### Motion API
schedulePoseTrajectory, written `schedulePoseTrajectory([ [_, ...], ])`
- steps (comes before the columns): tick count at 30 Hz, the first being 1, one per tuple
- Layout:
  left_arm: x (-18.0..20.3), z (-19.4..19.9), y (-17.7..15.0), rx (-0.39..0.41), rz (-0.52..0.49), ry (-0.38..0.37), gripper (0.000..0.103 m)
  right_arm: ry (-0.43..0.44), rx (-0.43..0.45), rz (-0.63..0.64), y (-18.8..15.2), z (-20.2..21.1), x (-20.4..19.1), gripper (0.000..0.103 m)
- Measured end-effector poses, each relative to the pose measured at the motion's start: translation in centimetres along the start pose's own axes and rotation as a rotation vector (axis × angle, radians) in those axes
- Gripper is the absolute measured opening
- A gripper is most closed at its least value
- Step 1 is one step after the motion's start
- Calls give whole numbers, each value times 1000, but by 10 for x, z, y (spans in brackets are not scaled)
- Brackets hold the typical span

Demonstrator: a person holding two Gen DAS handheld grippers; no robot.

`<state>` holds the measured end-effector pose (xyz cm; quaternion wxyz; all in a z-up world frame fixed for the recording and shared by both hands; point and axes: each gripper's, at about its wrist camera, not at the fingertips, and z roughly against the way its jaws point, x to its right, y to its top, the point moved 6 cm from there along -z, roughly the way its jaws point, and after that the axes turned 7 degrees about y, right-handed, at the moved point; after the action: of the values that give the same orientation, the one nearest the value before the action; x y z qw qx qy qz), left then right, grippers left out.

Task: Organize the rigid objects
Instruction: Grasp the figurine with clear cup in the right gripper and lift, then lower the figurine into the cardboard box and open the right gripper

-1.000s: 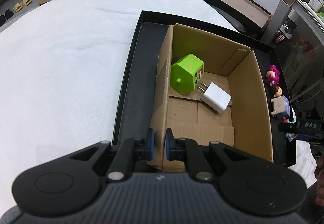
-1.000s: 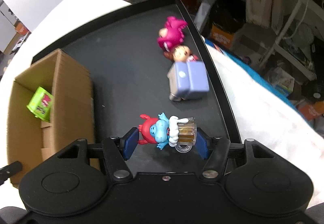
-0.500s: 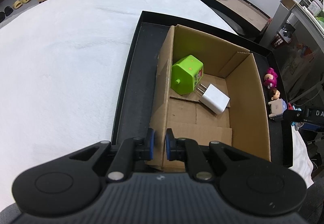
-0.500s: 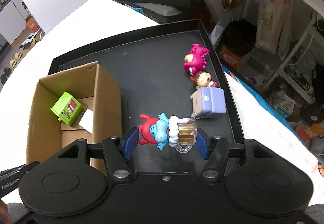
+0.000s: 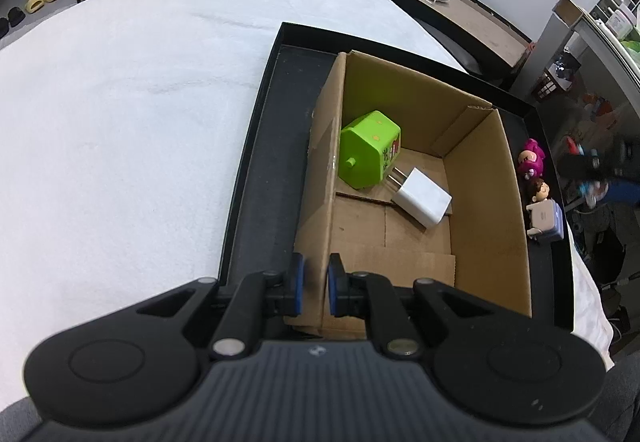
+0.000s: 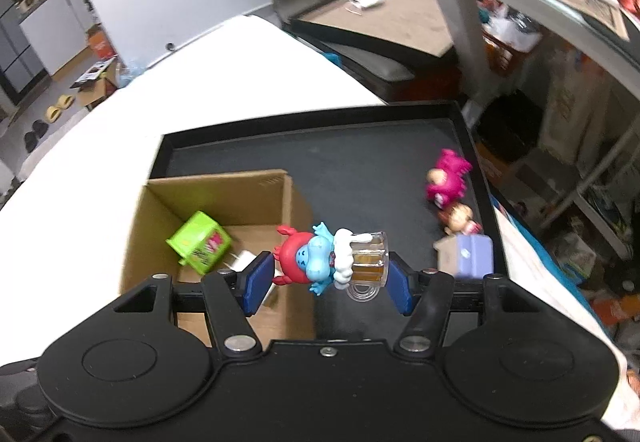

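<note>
Left claw (image 5: 314,284): blue pads pinched narrow on the near left wall of the open brown cardboard box (image 5: 486,202).
Right claw (image 6: 330,276): clamped on a small blue figurine with a red crab hat and a clear beer mug (image 6: 330,260), held in the air above the box's right wall.
Cardboard box: stands inside a shallow black tray (image 5: 260,162) on the white-covered surface (image 5: 120,122).
Box contents: a lime-green plastic cube toy (image 5: 368,150) touching a white wall charger plug (image 5: 422,198).
Tray floor, right of box: a magenta plush-like figure (image 6: 448,178), a brown-haired doll figure (image 6: 460,218) and a lavender block-shaped figure (image 6: 470,256), in a close row.
</note>
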<state>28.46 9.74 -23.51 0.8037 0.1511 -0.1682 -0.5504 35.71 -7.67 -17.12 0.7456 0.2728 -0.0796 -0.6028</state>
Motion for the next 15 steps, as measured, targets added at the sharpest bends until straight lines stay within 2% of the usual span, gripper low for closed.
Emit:
schedulePoseTrajectory([
  [7, 0, -1, 1, 10, -9, -4, 11, 53, 10, 121, 9, -2, -40, 58],
  [15, -3, 0, -1, 11, -2, -23, 11, 47, -36, 220, 5, -26, -69, 58],
])
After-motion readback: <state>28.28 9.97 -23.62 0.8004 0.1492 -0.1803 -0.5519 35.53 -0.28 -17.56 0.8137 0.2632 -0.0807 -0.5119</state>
